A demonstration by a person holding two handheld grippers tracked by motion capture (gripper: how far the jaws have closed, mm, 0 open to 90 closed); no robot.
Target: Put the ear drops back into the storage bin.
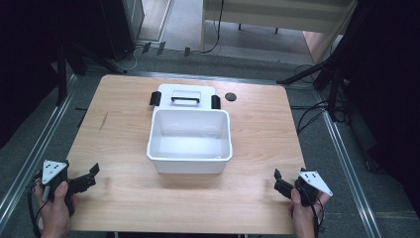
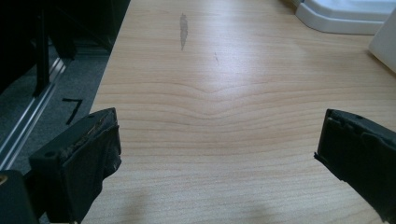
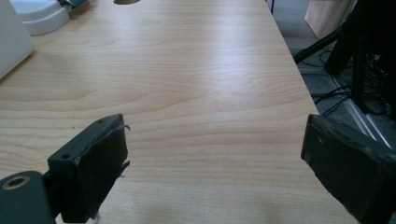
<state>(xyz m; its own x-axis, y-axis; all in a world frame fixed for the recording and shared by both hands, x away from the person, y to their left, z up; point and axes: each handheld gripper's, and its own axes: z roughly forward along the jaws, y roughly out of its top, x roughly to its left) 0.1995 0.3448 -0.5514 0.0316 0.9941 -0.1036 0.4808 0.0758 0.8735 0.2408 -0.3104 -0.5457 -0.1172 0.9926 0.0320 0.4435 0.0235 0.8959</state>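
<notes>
A white open bin (image 1: 189,141) stands in the middle of the wooden table (image 1: 124,198), and it looks empty. Its white lid (image 1: 185,96) with a black handle and black side clips lies flat just behind it. My left gripper (image 1: 91,176) rests at the table's front left corner, held by a hand, open with nothing between its jaws (image 2: 217,149). At the front right corner my right gripper (image 1: 278,181) is likewise open and empty (image 3: 215,158). Both are well apart from the bin, whose corner shows in the left gripper view (image 2: 385,42) and in the right gripper view (image 3: 11,44).
A small dark round hole (image 1: 230,96) sits in the tabletop right of the lid. A grey smudge (image 2: 183,30) marks the wood at the left. Metal rails (image 1: 29,148) run along both table sides, with black stands and cables (image 1: 317,74) on the floor beyond.
</notes>
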